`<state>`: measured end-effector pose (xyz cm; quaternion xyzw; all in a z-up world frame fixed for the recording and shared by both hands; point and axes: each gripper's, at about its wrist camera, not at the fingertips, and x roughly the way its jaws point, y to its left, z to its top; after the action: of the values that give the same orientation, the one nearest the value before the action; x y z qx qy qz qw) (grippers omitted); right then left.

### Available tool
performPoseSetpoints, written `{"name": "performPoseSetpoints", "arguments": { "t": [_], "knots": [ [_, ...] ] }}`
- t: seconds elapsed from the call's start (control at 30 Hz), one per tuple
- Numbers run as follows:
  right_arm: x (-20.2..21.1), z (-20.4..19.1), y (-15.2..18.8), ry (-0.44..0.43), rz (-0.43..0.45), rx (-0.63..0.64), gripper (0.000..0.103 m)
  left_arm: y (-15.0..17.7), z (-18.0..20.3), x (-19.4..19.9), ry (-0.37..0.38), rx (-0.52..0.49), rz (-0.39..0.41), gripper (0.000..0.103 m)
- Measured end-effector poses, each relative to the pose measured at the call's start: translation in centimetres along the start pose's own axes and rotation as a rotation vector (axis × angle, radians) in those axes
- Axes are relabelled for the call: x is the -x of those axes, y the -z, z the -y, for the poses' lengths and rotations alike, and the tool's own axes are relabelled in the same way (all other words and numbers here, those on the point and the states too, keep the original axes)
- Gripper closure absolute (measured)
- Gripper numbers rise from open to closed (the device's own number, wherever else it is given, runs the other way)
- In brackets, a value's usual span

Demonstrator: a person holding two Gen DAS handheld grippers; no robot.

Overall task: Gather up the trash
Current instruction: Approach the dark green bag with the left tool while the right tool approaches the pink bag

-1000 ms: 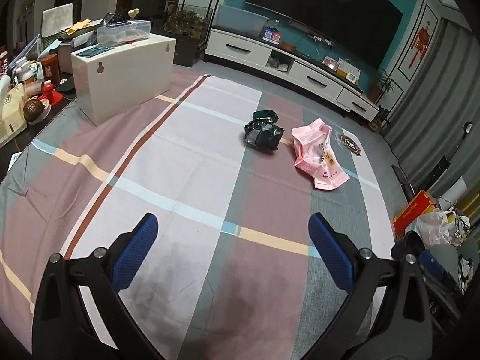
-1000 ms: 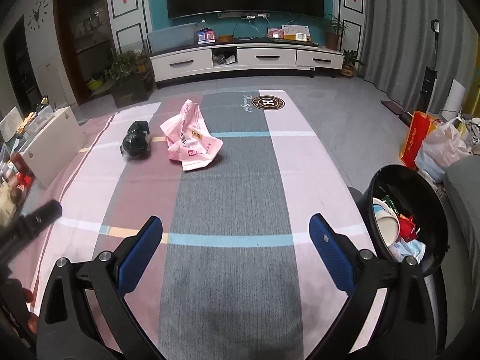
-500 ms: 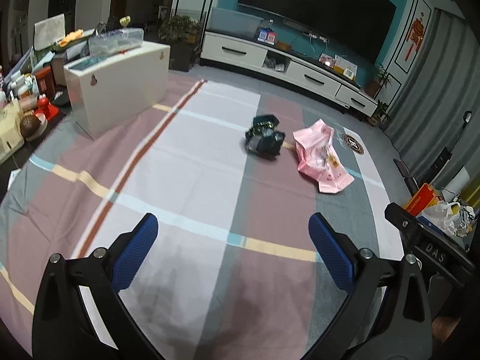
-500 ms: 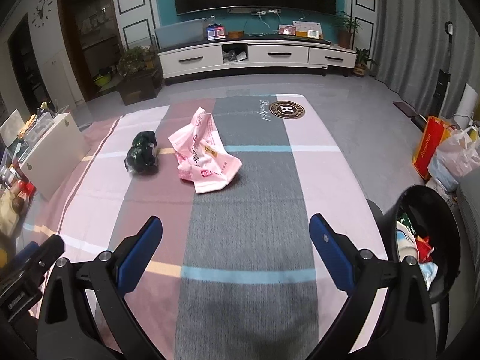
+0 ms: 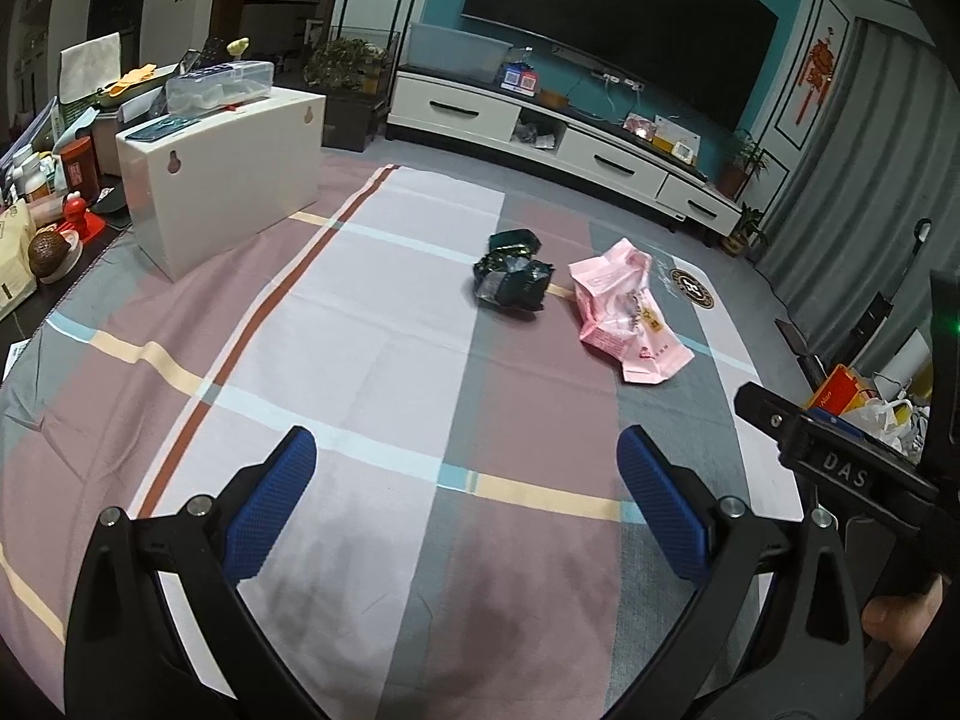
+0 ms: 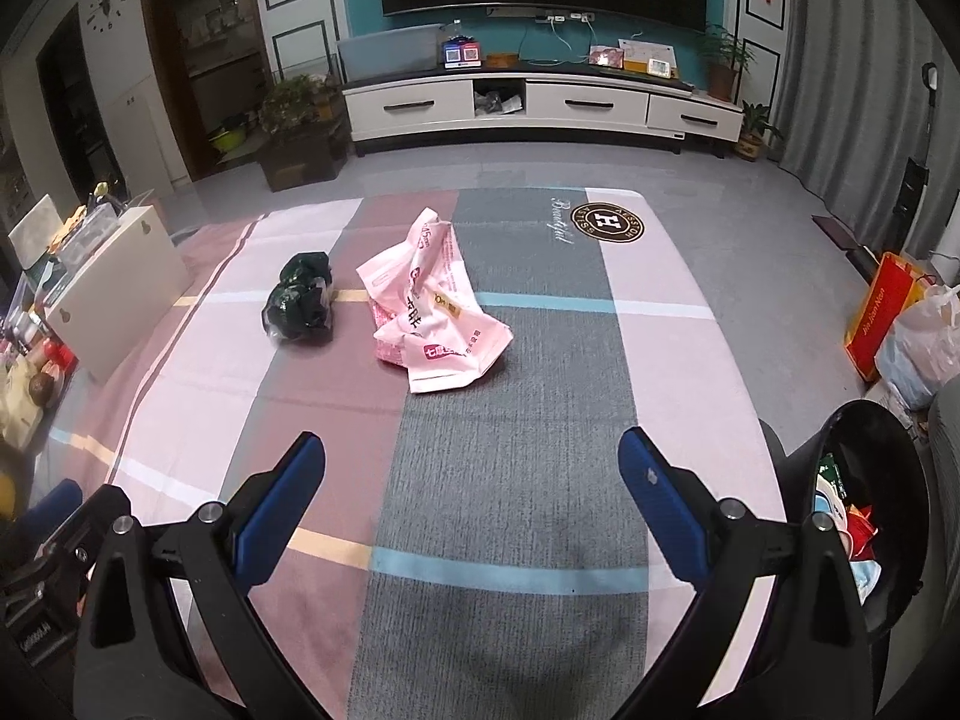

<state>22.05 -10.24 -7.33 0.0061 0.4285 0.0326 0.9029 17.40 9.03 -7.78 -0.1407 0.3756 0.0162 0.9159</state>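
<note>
Hovering wide open and empty above the striped cloth, the left gripper and right gripper face two scraps well ahead: a pink bag and, just beside it, a dark green wrapper. That spread probably readies them to grab, with the black bin by the right gripper.

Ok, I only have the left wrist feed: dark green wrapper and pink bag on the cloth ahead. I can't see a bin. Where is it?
Observer: The black trash bin stands off the right edge of the striped cloth, beside the right gripper.
Operator: Anything in it already?
Observer: Yes, a few pieces: something red and something pale blue, below the rim.
Operator: Is the right gripper holding anything?
Observer: No. Its jaws are wide open and empty, pointed toward the pink bag, with the dark green wrapper just left of it.
</note>
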Motion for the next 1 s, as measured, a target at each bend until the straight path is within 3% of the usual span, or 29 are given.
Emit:
{"name": "performPoseSetpoints", "arguments": {
  "t": [0.4, 0.6, 0.83, 1.0],
  "knots": [
    [-0.4, 0.9, -0.3, -0.028, 0.004, 0.039, 0.007, 0.3, 0.7, -0.6, 0.001, -0.040, 0.019, 0.003],
    [-1.5, 1.1, -0.5, -0.059, -0.010, 0.086, 0.007, -0.6, 1.5, -1.3, -0.033, -0.069, 0.021, 0.003],
    [-2.7, 2.5, -1.2, -0.080, -0.016, 0.060, 0.007, -1.3, 1.2, -3.9, -0.089, -0.035, -0.043, 0.003],
    [-3.1, 3.6, -1.5, -0.078, -0.015, 0.041, 0.007, -1.7, 1.0, -4.9, -0.090, -0.016, -0.061, 0.003]
  ]
}}
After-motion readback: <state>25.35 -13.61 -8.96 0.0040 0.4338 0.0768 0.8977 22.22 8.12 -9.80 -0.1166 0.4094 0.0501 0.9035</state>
